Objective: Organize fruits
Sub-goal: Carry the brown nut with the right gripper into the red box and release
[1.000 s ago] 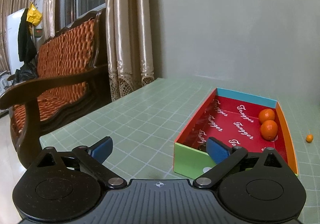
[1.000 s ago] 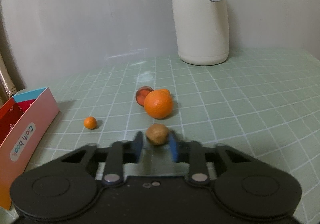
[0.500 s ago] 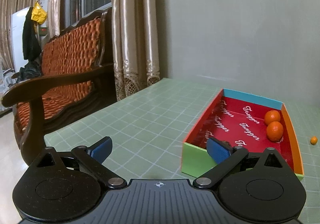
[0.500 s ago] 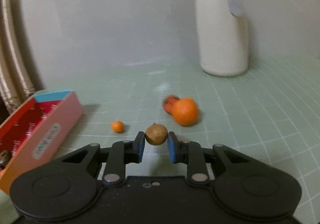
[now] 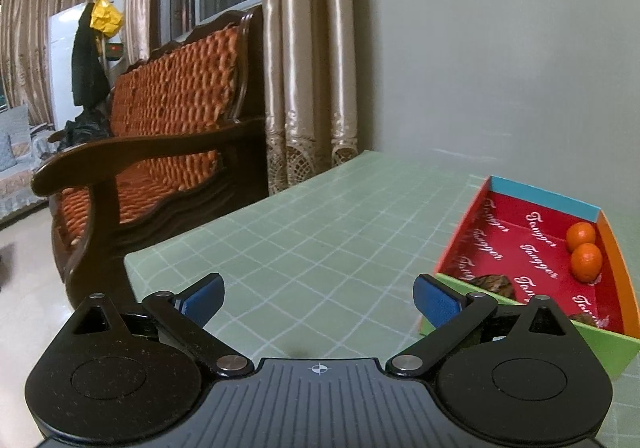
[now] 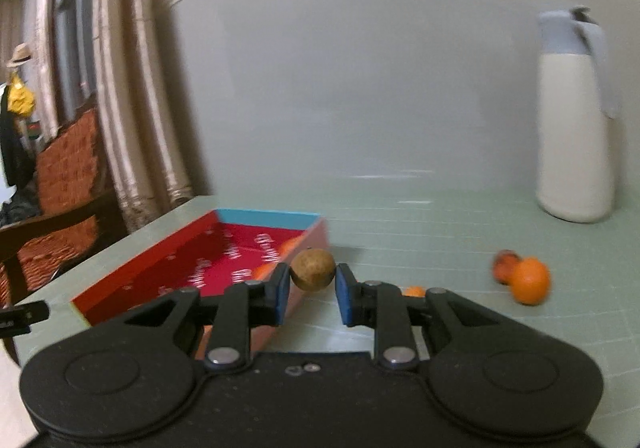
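Right gripper [image 6: 312, 290] pinches small brown fruit [image 6: 312, 269] between fingers, up off table [image 6: 440, 248]. Box [image 6: 224, 248] lies left of fruit and a bit lower, close by; fruit looks over box's right wall. Fruit is round, no long side. Right hand nearer to drop it in.

Left gripper [image 5: 318, 298] fingers spread wide, hold nothing, beside box's near corner.

Box holds two oranges [image 5: 586, 262] and dark bits [image 5: 494, 284]. Big orange [image 6: 530, 280], red fruit [image 6: 502, 266], tiny orange [image 6: 414, 291] wait on table. Jug [image 6: 576, 128] far right.
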### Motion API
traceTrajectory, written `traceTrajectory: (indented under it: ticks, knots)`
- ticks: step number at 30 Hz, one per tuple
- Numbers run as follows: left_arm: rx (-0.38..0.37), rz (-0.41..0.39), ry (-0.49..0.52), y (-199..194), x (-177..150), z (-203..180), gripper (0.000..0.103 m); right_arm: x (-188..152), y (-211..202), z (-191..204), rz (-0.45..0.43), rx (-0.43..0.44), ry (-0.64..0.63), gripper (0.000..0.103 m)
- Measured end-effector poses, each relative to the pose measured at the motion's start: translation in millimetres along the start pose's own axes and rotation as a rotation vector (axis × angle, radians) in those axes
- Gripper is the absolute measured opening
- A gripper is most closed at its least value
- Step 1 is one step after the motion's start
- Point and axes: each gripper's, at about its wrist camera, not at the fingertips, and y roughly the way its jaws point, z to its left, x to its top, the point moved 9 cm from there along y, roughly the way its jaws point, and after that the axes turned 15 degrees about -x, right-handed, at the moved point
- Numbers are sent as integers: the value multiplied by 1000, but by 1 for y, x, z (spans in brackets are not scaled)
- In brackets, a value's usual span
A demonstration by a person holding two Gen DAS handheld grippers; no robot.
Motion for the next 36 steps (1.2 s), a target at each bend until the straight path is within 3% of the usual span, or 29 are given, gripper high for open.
traceTrajectory:
  ticks: [15, 26, 30, 33, 36]
  knots:
    - [63, 9, -54, -10, -11, 43, 100, -12, -4, 86, 38, 160, -118, 23]
    - [59, 10, -63, -10, -13, 48, 100, -26, 1, 118, 87, 176, -180, 24]
    - [56, 8, -59, -10, -13, 45, 100, -32, 7, 119, 119, 172, -184, 32]
    - [54, 10, -59, -11, -13, 45, 100, -34, 6, 116, 124, 178, -168, 32]
    - [53, 12, -59, -11, -13, 44, 100, -33, 4, 114, 105, 177, -165, 41]
